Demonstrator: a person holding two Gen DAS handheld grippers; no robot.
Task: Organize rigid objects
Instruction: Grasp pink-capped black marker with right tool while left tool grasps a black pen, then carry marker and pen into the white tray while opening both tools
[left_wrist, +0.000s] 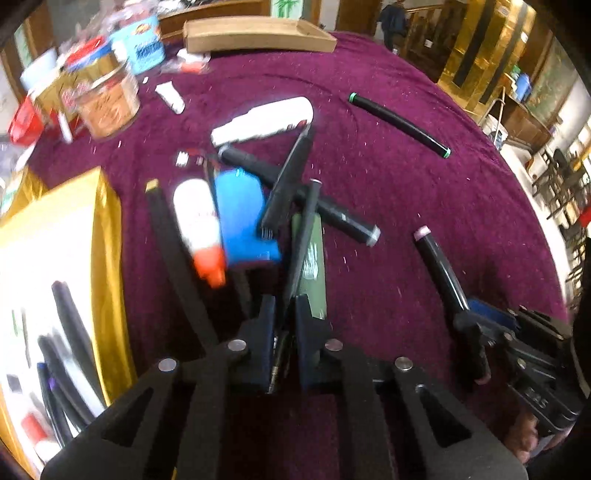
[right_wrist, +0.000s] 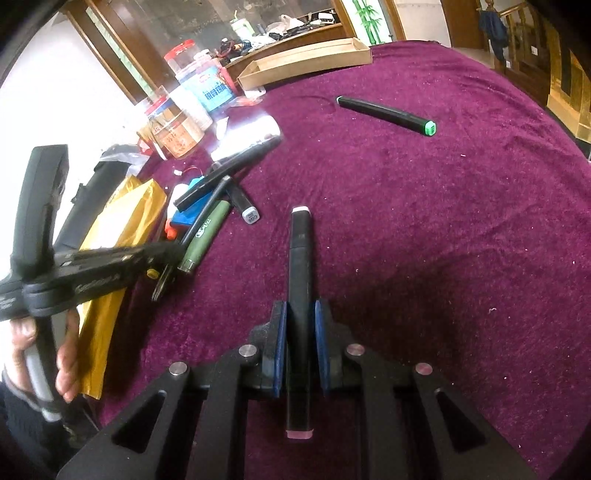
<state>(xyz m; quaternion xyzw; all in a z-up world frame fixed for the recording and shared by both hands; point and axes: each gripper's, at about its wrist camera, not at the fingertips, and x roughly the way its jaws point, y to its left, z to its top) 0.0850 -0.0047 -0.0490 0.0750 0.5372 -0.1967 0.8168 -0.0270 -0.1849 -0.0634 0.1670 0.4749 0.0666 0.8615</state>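
Observation:
My left gripper (left_wrist: 286, 314) points down over a pile of pens and is shut on a thin black pen (left_wrist: 303, 236), which slants up between its jaws. That pen lies across a green tube (left_wrist: 317, 273). The right wrist view shows the same grip, with the left gripper (right_wrist: 162, 258) on the thin black pen (right_wrist: 207, 210). My right gripper (right_wrist: 300, 314) is shut on a black marker with pink ends (right_wrist: 300, 258) that lies lengthwise between the pads. In the left wrist view the right gripper (left_wrist: 471, 317) holds that marker (left_wrist: 439, 266) just above the cloth.
The pile holds a white bottle with an orange cap (left_wrist: 199, 225), a blue box (left_wrist: 242, 214) and black markers. A gold box (left_wrist: 107, 236) at left contains several markers. A green-capped marker (right_wrist: 386, 110) lies alone. A cardboard tray (right_wrist: 306, 62) and jars (right_wrist: 177, 129) stand at the back.

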